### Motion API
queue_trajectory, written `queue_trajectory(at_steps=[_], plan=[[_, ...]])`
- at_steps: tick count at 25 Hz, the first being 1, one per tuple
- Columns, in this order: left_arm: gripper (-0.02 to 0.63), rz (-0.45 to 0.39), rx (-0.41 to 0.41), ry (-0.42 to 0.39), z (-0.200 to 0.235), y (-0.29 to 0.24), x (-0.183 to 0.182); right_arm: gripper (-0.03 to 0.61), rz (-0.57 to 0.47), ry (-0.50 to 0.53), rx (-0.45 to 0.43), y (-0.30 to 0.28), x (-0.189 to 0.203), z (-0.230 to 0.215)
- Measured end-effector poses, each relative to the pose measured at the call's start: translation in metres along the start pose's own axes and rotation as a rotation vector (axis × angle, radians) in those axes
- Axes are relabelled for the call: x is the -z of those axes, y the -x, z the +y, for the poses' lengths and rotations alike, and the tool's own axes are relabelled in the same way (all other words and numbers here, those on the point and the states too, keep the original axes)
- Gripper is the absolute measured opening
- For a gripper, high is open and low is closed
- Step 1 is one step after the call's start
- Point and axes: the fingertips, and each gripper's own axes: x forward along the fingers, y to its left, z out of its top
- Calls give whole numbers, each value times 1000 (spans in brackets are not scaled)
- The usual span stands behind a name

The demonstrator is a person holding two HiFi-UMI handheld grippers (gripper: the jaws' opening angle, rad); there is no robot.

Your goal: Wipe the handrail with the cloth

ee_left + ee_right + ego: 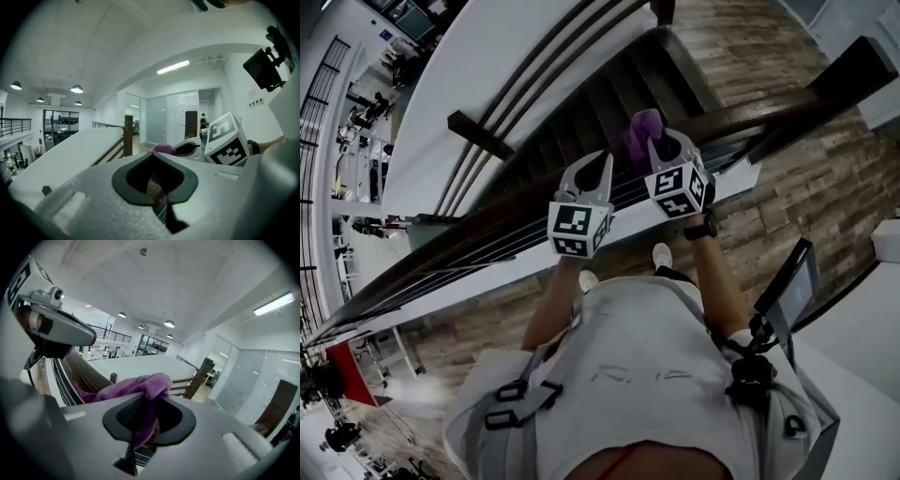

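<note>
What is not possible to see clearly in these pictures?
Head view: where the cloth meets the handrail, hidden behind the right gripper.
Right gripper view: lower end of the cloth, hidden by the gripper's body.
Left gripper view: the handrail, mostly hidden by the left gripper.

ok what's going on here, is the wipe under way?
A person stands at a stair railing with a gripper in each hand. The right gripper is shut on a purple cloth and holds it against the dark wooden handrail. The left gripper sits beside it over the rail, jaws together with nothing in them. One moment can't show whether the cloth is moving.
</note>
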Motion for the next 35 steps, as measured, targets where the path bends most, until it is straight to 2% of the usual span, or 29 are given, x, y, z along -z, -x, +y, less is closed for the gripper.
queue_trajectory(at_steps=[4, 9, 12, 16, 21, 27, 32, 35], plan=[[0, -1, 81, -16, -41, -35, -8, 55, 19, -26, 94, 9, 31, -52], [0, 16, 222, -39, -97, -77, -15, 55, 48, -69, 191, 16, 63, -122], [0, 1, 240, -42, -120, -98, -21, 55, 44, -119, 246, 20, 79, -160], [0, -30, 256, -51, -146, -124, -32, 55, 58, -137, 327, 25, 103, -211], [0, -52, 317, -74, -181, -150, -38, 55, 92, -104, 419, 31, 134, -280], [0, -37, 408, -53, -238, -191, -34, 55, 154, -78, 534, 43, 185, -378], [0, -37, 462, -51, -261, -217, -32, 55, 197, -108, 641, 51, 218, -452], [0, -39, 492, -40, -271, -224, -37, 51, 238, -70, 709, 60, 232, -487]])
